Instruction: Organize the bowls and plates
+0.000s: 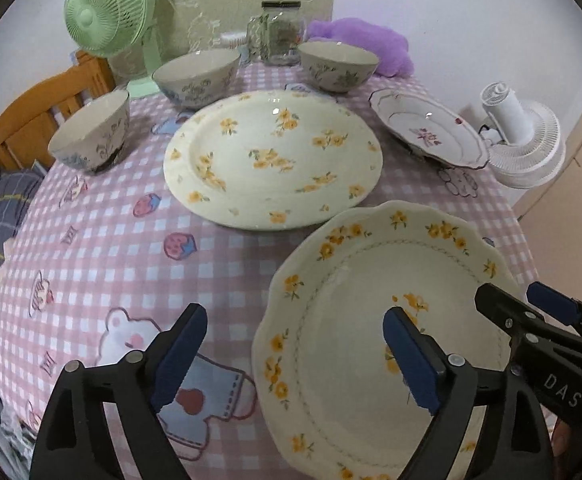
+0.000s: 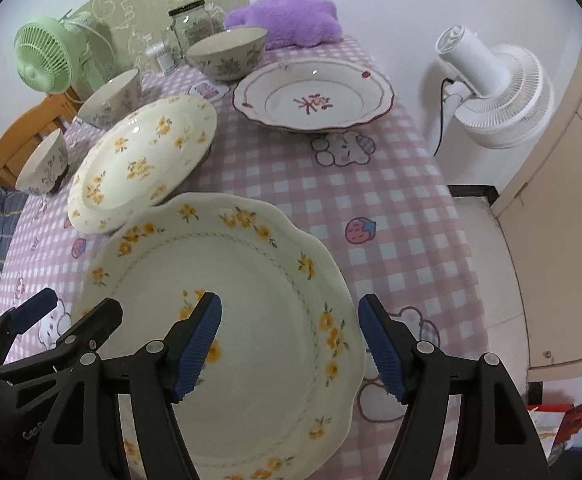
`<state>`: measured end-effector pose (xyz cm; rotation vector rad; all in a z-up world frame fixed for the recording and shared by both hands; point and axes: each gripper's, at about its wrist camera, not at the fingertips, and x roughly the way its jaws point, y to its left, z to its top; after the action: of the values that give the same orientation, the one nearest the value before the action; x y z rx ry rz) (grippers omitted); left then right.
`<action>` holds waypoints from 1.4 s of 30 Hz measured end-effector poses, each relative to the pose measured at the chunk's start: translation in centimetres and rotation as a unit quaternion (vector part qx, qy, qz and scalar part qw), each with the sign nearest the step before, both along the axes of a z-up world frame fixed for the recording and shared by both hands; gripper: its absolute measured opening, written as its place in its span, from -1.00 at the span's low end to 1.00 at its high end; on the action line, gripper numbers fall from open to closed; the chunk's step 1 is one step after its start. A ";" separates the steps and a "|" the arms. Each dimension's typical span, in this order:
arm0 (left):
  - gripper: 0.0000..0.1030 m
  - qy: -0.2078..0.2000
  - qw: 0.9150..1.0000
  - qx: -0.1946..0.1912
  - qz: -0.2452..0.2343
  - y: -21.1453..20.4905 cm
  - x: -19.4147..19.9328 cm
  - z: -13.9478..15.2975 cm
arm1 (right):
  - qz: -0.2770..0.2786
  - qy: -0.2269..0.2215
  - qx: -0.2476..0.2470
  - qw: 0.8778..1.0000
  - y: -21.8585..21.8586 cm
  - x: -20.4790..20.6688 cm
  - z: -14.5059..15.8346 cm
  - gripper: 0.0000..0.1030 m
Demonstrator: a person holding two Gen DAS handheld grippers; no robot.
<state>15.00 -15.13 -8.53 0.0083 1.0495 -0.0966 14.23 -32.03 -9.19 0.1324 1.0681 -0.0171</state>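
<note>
Both grippers released — left gripper (image 1: pixel 295 356), right gripper (image 2: pixel 291 344); right gripper reads "DAS".

We see pink-and-white checked tablecloth (image 1: pixel 103 216) with cartoon prints. At far edge: mint-green plastic desk fan (image 1: pixel 105 20), clear glass jar (image 1: pixel 281 32), purple plush cushion (image 1: pixel 361 42). White fan (image 2: pixel 495 92) beside table; orange wooden chair (image 1: pixel 39 108) opposite.

Left tongs (image 1: pixel 295 354) agape; right tongs (image 2: pixel 291 346) agape.
</note>
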 end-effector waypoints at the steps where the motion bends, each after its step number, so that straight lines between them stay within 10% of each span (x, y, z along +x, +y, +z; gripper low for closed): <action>1: 0.79 -0.003 1.000 0.000 -0.004 0.3 -0.1 0.3 | -0.003 -0.002 -0.001 1.000 0.1 -0.1 0.2 0.46; 25: 0.87 -0.071 0.997 -0.017 -0.017 9.1 6.7 5.1 | -0.022 -0.082 -0.009 0.996 8.9 4.9 6.2 0.46; 42: 0.69 -0.016 1.000 0.014 0.020 8.5 15.7 -0.2 | -0.001 -0.027 -0.008 1.000 8.5 15.7 1.2 0.35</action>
<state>30.67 -6.63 -8.77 0.0135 1.0189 -0.0453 29.91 -23.56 -7.97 0.1188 1.0132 -0.0229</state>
